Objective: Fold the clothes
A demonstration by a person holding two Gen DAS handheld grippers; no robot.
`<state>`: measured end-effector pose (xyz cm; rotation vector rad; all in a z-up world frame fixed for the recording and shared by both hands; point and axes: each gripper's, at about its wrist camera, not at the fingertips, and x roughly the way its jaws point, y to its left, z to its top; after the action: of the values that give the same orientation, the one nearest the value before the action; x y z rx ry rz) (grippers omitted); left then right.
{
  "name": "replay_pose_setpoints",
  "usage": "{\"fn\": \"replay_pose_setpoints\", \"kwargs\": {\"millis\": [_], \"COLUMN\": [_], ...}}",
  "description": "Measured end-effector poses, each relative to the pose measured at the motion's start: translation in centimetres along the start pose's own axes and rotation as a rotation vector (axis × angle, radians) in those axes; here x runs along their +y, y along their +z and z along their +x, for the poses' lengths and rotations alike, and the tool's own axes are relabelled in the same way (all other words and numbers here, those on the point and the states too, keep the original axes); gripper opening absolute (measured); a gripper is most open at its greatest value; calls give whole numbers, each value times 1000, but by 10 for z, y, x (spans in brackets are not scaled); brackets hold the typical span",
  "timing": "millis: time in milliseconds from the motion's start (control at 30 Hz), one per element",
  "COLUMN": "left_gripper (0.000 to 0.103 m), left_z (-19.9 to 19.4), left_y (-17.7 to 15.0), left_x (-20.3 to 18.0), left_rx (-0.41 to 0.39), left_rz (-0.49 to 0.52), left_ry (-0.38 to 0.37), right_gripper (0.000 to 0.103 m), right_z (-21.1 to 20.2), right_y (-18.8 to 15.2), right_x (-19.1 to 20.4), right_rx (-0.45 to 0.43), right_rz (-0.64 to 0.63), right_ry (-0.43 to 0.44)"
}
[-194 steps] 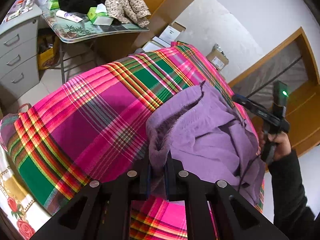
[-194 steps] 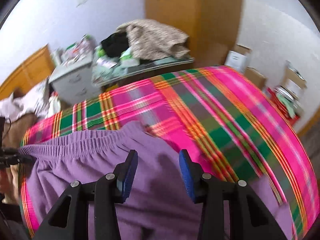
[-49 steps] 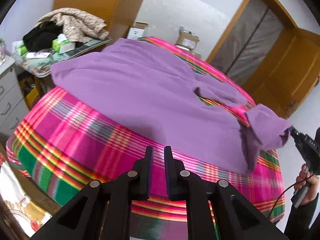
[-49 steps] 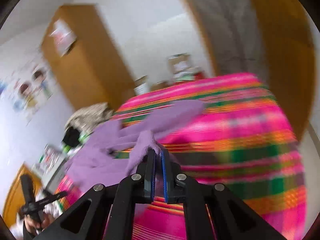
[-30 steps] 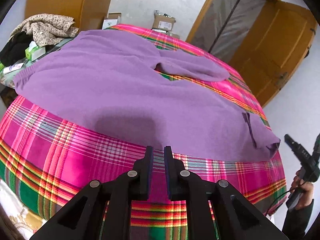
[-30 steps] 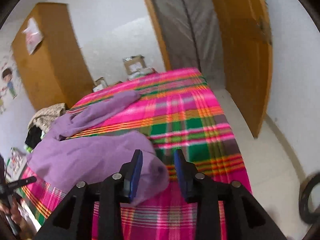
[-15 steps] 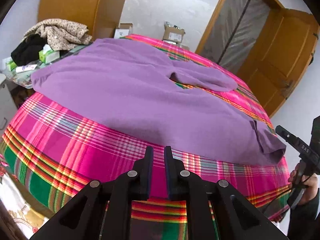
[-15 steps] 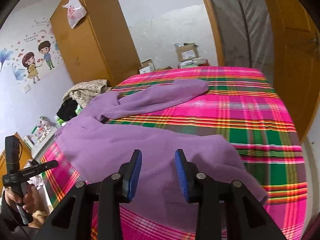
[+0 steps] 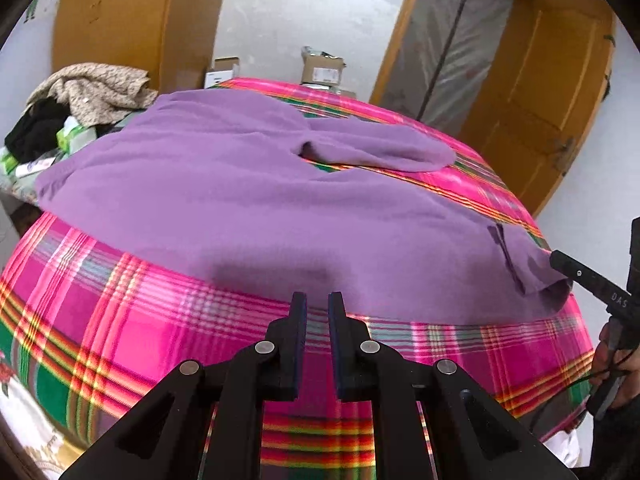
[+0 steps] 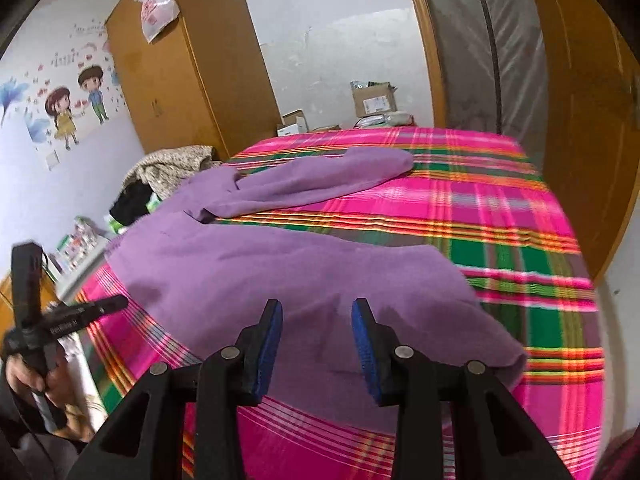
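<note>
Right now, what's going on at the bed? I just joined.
A person holding a gripper in each hand is folding clothes. A purple garment lies spread flat on the plaid bedspread, its two long parts reaching toward the door side. Neither gripper holds anything: the left gripper is nearly shut over the bedspread near the garment's edge, and the right gripper hangs open above the near end.
</note>
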<state>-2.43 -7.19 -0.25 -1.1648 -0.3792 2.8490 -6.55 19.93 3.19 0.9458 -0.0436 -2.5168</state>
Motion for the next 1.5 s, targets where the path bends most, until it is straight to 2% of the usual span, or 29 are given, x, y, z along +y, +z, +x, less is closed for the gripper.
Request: {"fn": "replay_pose_setpoints", "kwargs": {"millis": [233, 367, 400, 500, 567, 600, 633, 667, 767, 867, 967, 1067, 1233, 1400, 1467, 1500], "left_gripper": [12, 12, 16, 16, 16, 16, 16, 16, 16, 16, 16, 16, 16, 16, 16, 16], "left_z": [16, 22, 25, 28, 29, 30, 31, 31, 32, 33, 33, 34, 37, 40, 40, 41], "left_y": [9, 8, 8, 7, 7, 7, 7, 8, 8, 8, 9, 9, 10, 11, 10, 10], "left_x": [-9, -9, -8, -10, -11, -11, -11, -12, -12, -11, -11, -12, -19, -30, -35, -37], "left_rx": [27, 38, 44, 53, 51, 53, 55, 57, 60, 61, 60, 59, 64, 69, 74, 77], "left_rz": [29, 22, 18, 19, 25, 26, 27, 28, 28, 24, 18, 15, 25, 46, 55, 60], "left_ry": [2, 0, 0, -3, -3, -4, -4, -5, -8, -9, -12, -16, -29, -52, -64, -69], "right_gripper": [37, 39, 39, 39, 34, 27, 14, 9, 8, 8, 8, 8, 9, 12, 21, 30], "right_z": [10, 25, 30, 43, 46, 45, 44, 41, 28, 1, -29, -55, -75, -78, -78, -78], "right_y": [-5, -7, -8, -13, -15, -15, -14, -13, -7, 4, 14, 10, -15, -45, -56, -61], "right_x": [4, 8, 8, 3, -3, -5, -8, -12, -27, -55, -93, -136, -186, -214, -219, -222], "right_rx": [47, 113, 134, 186, 201, 197, 191, 179, 117, 10, -101, -171, -180, -145, -138, -137], "right_rz": [-93, -155, -166, -161, -146, -138, -131, -115, -55, 61, 199, 351, 560, 711, 753, 774], "right_ry": [-53, -51, -56, -85, -100, -102, -112, -111, -129, -137, -201, -263, -301, -268, -243, -229]}}
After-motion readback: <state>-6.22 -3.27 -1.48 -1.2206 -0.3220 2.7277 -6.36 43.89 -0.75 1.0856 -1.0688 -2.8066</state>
